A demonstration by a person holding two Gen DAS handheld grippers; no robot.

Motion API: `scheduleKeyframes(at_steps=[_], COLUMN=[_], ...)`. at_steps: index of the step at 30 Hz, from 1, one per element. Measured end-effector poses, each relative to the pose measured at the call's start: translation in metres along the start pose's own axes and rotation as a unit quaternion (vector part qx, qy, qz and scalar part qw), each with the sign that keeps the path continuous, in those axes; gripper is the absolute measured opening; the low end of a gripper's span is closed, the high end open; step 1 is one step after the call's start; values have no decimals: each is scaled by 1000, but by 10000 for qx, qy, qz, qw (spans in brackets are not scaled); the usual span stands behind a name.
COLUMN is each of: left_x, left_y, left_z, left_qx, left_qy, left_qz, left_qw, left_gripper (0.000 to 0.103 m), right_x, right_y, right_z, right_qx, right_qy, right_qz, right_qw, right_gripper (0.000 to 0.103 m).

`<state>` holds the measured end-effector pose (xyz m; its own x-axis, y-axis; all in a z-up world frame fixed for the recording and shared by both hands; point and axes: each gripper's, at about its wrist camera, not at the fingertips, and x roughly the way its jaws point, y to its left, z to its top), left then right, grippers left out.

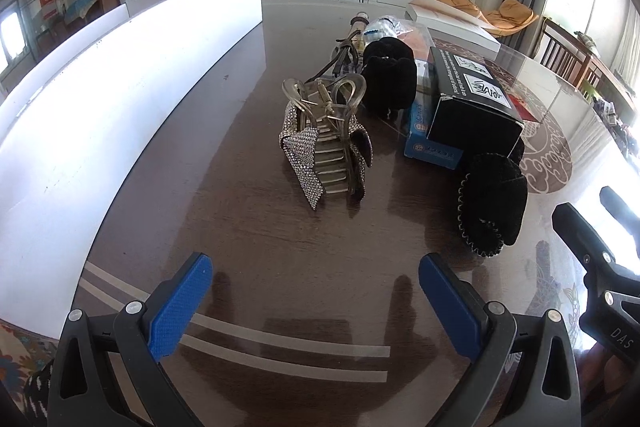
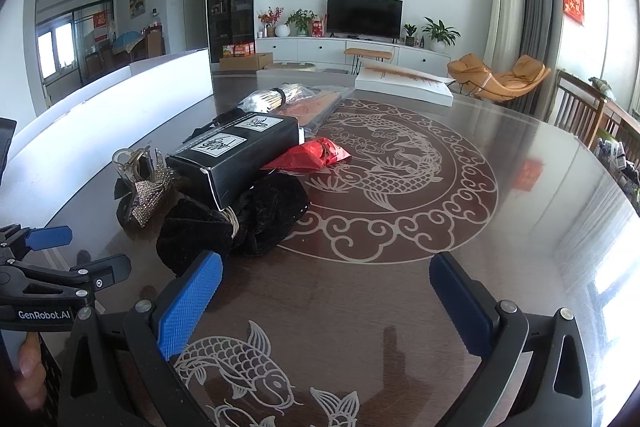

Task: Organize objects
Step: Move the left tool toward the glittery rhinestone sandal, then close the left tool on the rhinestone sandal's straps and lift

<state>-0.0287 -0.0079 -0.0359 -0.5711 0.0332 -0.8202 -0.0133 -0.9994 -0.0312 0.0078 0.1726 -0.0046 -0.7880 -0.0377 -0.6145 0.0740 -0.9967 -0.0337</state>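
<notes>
A clear hair claw with a rhinestone bow (image 1: 324, 143) stands on the dark table, a little ahead of my left gripper (image 1: 316, 267), which is open and holds nothing. To its right lie a black velvet hair tie (image 1: 494, 203), a black box (image 1: 472, 99) resting on a blue box (image 1: 424, 139), and another black fuzzy piece (image 1: 390, 75). In the right wrist view my right gripper (image 2: 326, 263) is open over the table (image 2: 520, 195). Its left pad is close to a black velvet bow (image 2: 240, 219). The claw (image 2: 140, 187), black box (image 2: 240, 151) and left gripper (image 2: 92, 251) show at left.
A long white panel (image 1: 120, 67) runs along the table's left side. Behind the pile lie a red bag (image 2: 312, 155), a bagged bundle of sticks (image 2: 280, 95) and a flat white box (image 2: 404, 83). Wooden chairs (image 2: 580, 107) stand at the right edge. A fingertip (image 2: 28, 363) shows at lower left.
</notes>
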Motion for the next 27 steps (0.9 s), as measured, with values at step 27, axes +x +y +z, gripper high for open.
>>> scheduleKeyframes(at_steps=[27], left_x=[15], left_y=[1], left_z=[33], left_qx=[390], left_qy=[-25], left_qz=[-138], left_qw=[9991], left_gripper=[103], right_x=[-2], right_y=[-14], right_z=[0], right_qx=[383], right_qy=[-122], right_qz=[358], right_qw=[9986], right_gripper=[103])
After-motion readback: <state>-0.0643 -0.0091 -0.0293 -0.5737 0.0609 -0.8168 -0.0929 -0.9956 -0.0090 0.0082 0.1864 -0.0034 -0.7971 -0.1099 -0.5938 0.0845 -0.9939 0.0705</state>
